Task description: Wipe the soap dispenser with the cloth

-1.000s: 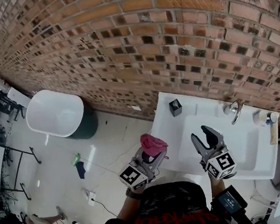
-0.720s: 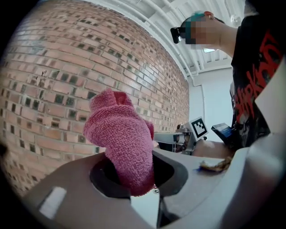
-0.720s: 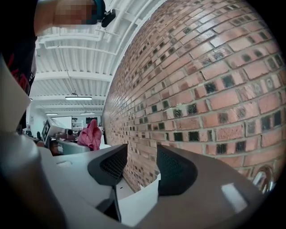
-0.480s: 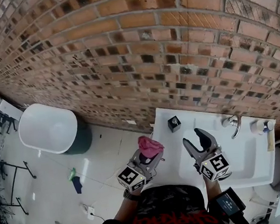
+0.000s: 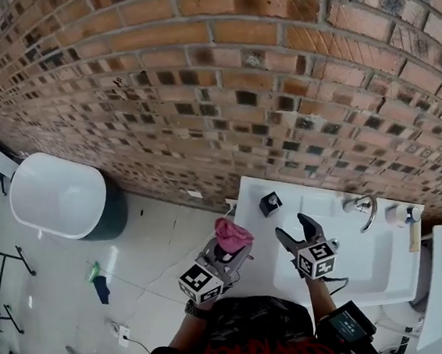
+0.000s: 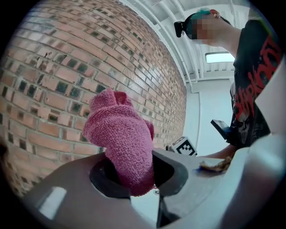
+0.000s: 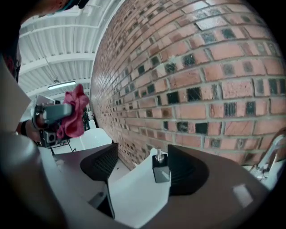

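From the head view, the person stands at a white sink (image 5: 349,277) set against a brick wall (image 5: 197,96). The soap dispenser (image 5: 270,203), a small dark block with a metal pump, stands upright on the sink's back left corner, near the wall. The left gripper (image 5: 230,245) is out over the floor just beside the sink's left edge, its jaws closed on a bunched pink cloth (image 5: 232,233). The right gripper (image 5: 300,234) is over the sink deck, pointing toward the dispenser but apart from it. A curved tap (image 5: 363,209) sits further right along the back of the sink.

In the left gripper view, the cloth (image 6: 123,138) fills the gap between the jaws, and both pads of the left gripper (image 6: 132,173) press into its lower end while the rest stands up in a soft lump. The brick wall lies behind it, and the right gripper's marker cube (image 6: 184,146) shows off to the side.

In the right gripper view, the jaws of the right gripper (image 7: 143,169) stand wide, having just been opening, with nothing between the pads. The soap dispenser (image 7: 161,169) shows through the gap, close to the right-hand jaw and beyond the tips, on the white sink deck (image 7: 134,192). The left gripper with its cloth (image 7: 73,112) is off to the left.
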{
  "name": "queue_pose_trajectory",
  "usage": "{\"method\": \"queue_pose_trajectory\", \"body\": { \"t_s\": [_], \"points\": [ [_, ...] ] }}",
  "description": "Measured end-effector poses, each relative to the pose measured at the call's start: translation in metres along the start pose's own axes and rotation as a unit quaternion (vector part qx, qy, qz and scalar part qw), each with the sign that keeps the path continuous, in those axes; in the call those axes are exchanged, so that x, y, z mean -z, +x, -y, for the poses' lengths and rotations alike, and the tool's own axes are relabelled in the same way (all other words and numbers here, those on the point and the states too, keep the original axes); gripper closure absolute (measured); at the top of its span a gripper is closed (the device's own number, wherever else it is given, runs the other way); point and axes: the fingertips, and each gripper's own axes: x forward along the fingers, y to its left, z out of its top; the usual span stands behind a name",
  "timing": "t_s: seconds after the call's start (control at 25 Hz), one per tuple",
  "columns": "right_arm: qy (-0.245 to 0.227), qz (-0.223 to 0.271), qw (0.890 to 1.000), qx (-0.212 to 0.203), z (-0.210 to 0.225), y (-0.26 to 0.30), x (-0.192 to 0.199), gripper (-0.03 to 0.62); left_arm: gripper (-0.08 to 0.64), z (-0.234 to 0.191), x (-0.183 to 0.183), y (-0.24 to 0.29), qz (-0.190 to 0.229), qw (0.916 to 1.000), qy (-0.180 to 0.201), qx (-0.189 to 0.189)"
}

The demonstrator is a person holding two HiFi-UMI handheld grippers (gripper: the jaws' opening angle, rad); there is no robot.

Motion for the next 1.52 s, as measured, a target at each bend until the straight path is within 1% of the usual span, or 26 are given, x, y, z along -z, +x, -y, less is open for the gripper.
{"method": "queue_pose_trajectory", "body": {
  "t_s": [0.04,0.16,0.24,0.4,0.52,0.56,0.68,0.8,0.84,0.88,0.92,0.96,1.04,1.12,1.24,1.36,1.4,1.44,1.52],
  "points": [
    [0.001,-0.017,1.000,0.005,0.006,0.009,0.015,0.255,0.469,0.000,0.002,-0.002,-0.002,1.0000,-0.001,-0.001],
    [0.001,-0.061,0.998,0.024,0.027,0.040,0.054,0.222,0.469,-0.005,0.004,-0.009,-0.003,0.9999,-0.006,-0.015],
    [0.009,-0.083,0.996,0.029,0.036,0.058,0.075,0.224,0.469,-0.012,0.008,-0.017,-0.004,0.9994,-0.013,-0.032],
    [0.012,-0.125,0.991,0.042,0.053,0.081,0.110,0.224,0.469,-0.024,0.015,-0.037,-0.009,0.9967,-0.024,-0.078],
    [0.010,-0.143,0.988,0.057,0.070,0.105,0.125,0.223,0.469,-0.036,0.021,-0.053,-0.013,0.9925,-0.032,-0.117],
    [0.008,-0.148,0.987,0.057,0.071,0.113,0.130,0.213,0.469,-0.039,0.023,-0.060,-0.014,0.9907,-0.033,-0.131],
    [-0.019,-0.162,0.985,0.049,0.076,0.139,0.134,0.195,0.469,-0.044,0.017,-0.074,-0.013,0.9855,-0.030,-0.166],
    [-0.059,-0.181,0.980,0.050,0.083,0.167,0.140,0.184,0.469,-0.042,0.016,-0.086,-0.013,0.9823,-0.026,-0.185],
    [-0.068,-0.186,0.979,0.053,0.083,0.176,0.143,0.188,0.469,-0.042,0.018,-0.091,-0.013,0.9810,-0.027,-0.192],
    [-0.074,-0.189,0.977,0.059,0.083,0.182,0.144,0.226,0.469,-0.043,0.020,-0.096,-0.015,0.9796,-0.031,-0.198],
    [-0.079,-0.190,0.976,0.065,0.082,0.186,0.143,0.279,0.469,-0.043,0.021,-0.099,-0.017,0.9785,-0.037,-0.202],
    [-0.083,-0.189,0.976,0.066,0.080,0.186,0.142,0.287,0.469,-0.043,0.021,-0.100,-0.018,0.9778,-0.041,-0.205],
    [-0.085,-0.174,0.980,0.047,0.071,0.178,0.137,0.287,0.469,-0.041,0.020,-0.099,-0.018,0.9784,-0.040,-0.202],
    [-0.080,-0.139,0.987,0.006,0.053,0.160,0.122,0.288,0.469,-0.039,0.019,-0.097,-0.016,0.9803,-0.039,-0.193],
    [-0.065,-0.085,0.993,-0.043,0.031,0.118,0.080,0.290,0.469,-0.040,0.020,-0.088,-0.008,0.9848,-0.041,-0.168],
    [-0.069,-0.028,0.994,-0.078,0.012,0.057,0.030,0.290,0.469,-0.032,0.015,-0.067,-0.004,0.9913,-0.043,-0.125],
    [-0.079,-0.008,0.992,-0.093,0.004,0.035,0.012,0.290,0.469,-0.029,0.014,-0.058,-0.008,0.9937,-0.035,-0.106],
    [-0.092,0.011,0.990,-0.109,-0.004,0.014,-0.006,0.290,0.469,-0.025,0.013,-0.048,-0.015,0.9958,-0.019,-0.088],
    [-0.118,0.041,0.983,-0.137,-0.020,-0.028,-0.037,0.290,0.469,-0.017,0.009,-0.029,-0.037,0.9970,0.032,-0.059]
  ]
}}
